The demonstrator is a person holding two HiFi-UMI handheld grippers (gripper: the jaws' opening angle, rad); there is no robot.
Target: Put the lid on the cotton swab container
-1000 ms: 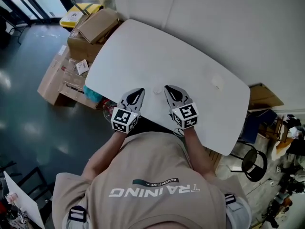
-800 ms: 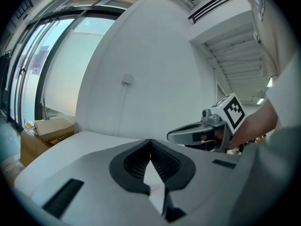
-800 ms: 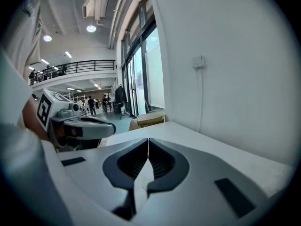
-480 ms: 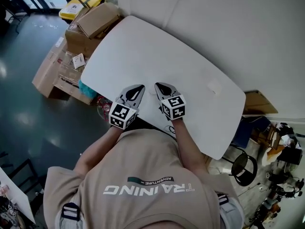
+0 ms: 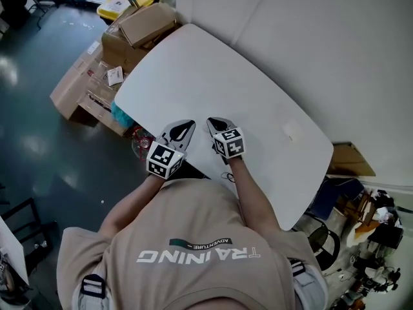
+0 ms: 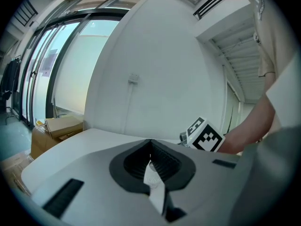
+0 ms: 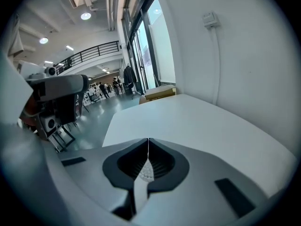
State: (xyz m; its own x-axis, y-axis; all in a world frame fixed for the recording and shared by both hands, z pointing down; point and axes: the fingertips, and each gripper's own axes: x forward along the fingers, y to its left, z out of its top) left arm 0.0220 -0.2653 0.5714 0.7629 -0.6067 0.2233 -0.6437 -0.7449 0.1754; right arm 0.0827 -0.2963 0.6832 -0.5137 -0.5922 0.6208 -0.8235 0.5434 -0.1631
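Note:
Both grippers hover over the near edge of the white table (image 5: 213, 76), side by side and pointing away from me. The left gripper (image 5: 187, 125) is shut, its tips meeting (image 6: 150, 142). Shut too is the right gripper (image 5: 215, 121), tips together (image 7: 148, 141). Through the slit behind the right jaws I see a cluster of white swab heads (image 7: 145, 171); the container round them is hidden. A small pale flat thing (image 5: 288, 132) lies alone on the table, well to the right. I cannot tell if it is the lid.
Cardboard boxes (image 5: 139, 28) and a yellow bin (image 5: 119, 4) stand on the floor past the table's left end. A white wall (image 5: 335, 50) runs along its far side. A black chair (image 5: 322, 237) and clutter sit at the lower right.
The right gripper has drifted left, closing in on the left gripper. The head view has shifted slightly. Both grippers stay shut.

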